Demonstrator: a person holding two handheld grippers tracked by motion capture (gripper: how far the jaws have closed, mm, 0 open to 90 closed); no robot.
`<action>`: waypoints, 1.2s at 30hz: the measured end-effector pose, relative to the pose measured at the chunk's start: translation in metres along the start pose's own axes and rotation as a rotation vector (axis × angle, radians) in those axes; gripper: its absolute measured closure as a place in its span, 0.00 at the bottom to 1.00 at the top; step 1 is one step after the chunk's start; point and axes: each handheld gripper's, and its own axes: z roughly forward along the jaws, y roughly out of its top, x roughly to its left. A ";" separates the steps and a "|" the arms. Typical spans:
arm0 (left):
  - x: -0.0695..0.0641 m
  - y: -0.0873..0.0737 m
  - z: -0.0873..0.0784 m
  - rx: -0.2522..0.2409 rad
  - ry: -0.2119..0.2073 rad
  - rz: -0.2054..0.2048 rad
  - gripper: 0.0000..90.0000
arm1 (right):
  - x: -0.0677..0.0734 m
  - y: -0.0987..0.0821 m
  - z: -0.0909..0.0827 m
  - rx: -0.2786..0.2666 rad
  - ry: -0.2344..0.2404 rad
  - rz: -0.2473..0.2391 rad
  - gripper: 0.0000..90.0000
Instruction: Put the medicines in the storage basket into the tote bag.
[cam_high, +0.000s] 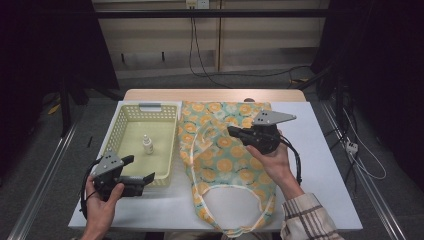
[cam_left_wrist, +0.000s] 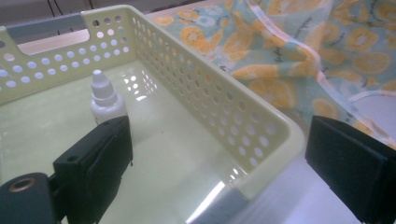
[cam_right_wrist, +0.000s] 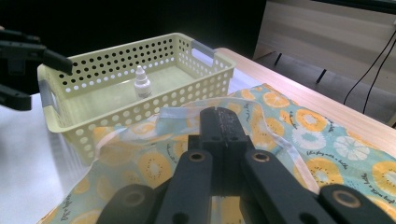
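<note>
Lying flat beside the perforated basket (cam_high: 131, 131), the fruit-print fabric bag (cam_high: 225, 160) looks soft and light, best pinched at its white-trimmed handle, where the right gripper (cam_right_wrist: 219, 128) is closed on it; left gripper (cam_high: 140, 172) gapes empty.

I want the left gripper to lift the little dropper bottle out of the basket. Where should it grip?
Grip the dropper bottle across its round white body below the narrow cap, coming down from above: it stands upright mid-basket, and the walls block a level approach. The left gripper is open.
</note>
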 end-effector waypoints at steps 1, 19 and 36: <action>0.003 0.002 0.001 -0.003 -0.011 -0.001 0.08 | 0.000 0.000 0.001 0.004 0.001 0.000 1.00; 0.041 0.036 0.025 0.063 0.013 -0.004 0.08 | -0.002 -0.002 0.006 0.011 0.005 0.005 1.00; 0.066 0.050 0.077 0.180 0.067 -0.017 0.13 | -0.003 -0.002 0.009 0.011 0.013 0.005 1.00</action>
